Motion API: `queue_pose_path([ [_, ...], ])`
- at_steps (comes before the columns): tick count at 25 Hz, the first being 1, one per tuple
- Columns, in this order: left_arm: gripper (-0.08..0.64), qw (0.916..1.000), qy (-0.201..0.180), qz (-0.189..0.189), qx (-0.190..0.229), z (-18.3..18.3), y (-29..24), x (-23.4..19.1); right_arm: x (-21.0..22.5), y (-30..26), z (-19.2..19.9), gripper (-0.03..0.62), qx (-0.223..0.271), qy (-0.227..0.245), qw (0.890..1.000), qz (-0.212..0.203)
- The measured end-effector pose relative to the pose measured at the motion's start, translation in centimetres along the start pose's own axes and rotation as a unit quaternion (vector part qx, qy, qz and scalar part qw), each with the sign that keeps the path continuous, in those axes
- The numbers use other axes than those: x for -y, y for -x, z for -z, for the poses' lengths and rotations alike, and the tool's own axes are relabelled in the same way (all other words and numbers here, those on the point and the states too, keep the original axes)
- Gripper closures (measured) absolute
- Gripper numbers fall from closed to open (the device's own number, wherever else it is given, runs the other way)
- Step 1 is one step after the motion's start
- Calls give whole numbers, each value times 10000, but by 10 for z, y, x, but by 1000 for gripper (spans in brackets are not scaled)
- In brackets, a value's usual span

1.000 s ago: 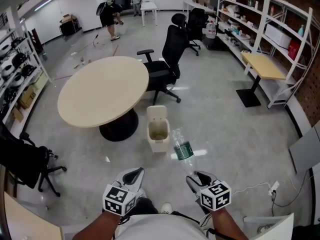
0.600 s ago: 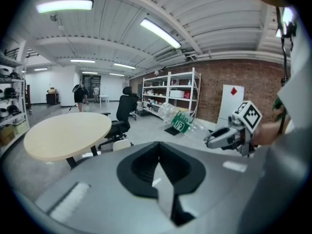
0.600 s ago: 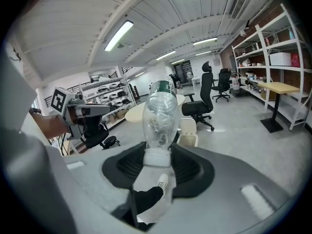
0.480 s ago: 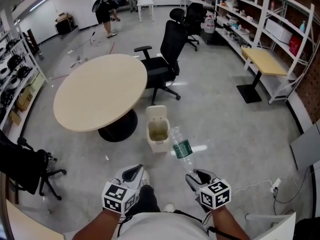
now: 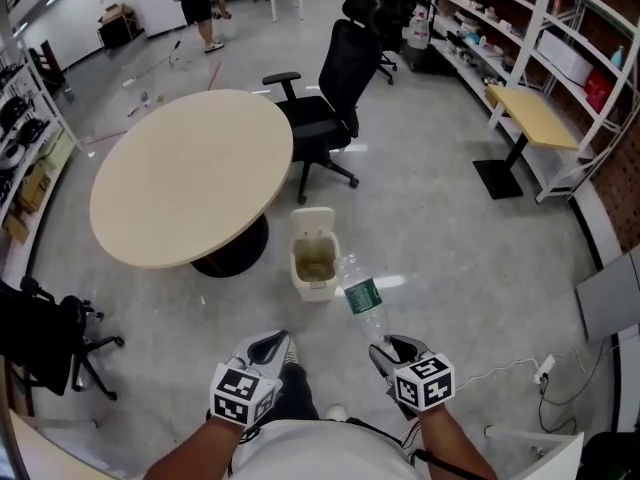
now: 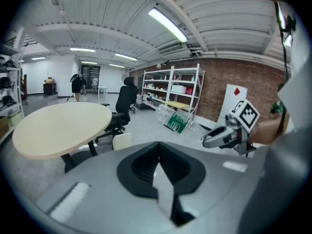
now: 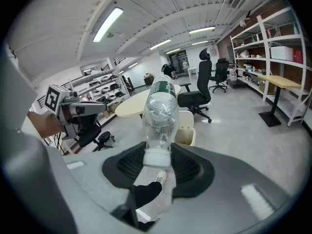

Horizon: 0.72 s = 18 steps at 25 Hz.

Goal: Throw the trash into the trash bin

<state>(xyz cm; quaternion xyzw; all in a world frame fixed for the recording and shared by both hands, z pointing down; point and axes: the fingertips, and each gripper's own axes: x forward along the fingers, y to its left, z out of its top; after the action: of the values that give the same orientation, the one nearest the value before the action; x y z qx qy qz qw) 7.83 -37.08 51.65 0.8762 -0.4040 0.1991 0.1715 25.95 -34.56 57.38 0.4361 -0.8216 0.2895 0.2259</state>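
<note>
Grip first: the right gripper is clamped on the capped neck of a clear plastic bottle. The bottle's body sticks straight out past the jaws, green label toward its far end. It looks empty, with a dented, crinkled wall, so I judge it very light and soft along the body. A squeeze there would buckle it, and the smooth plastic could slide. The neck and cap are the stiff part, so the present hold is the sound one. With so little weight, the long overhang should not lever the bottle loose.

The left gripper has its jaws together with nothing between them, and it hangs beside the right one, apart from the bottle.

Seen from the head view, the bottle is in the air above the floor. Its far end points at the near right corner of the trash bin. The cream bin stands on the floor with its lid tipped up and its mouth open, just beside the base of the round table.
</note>
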Motion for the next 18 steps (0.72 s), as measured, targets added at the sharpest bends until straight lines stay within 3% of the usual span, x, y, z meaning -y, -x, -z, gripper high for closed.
queue_pose_path([
  [7,552,9995,52,215,-213,-8,-37,-31,19,-39,-18,431,-355,-103,9993,104],
  [18,551,9989,38,456,54,-59,-78,-105,30,-86,-78,431,-541,15,9976,420],
])
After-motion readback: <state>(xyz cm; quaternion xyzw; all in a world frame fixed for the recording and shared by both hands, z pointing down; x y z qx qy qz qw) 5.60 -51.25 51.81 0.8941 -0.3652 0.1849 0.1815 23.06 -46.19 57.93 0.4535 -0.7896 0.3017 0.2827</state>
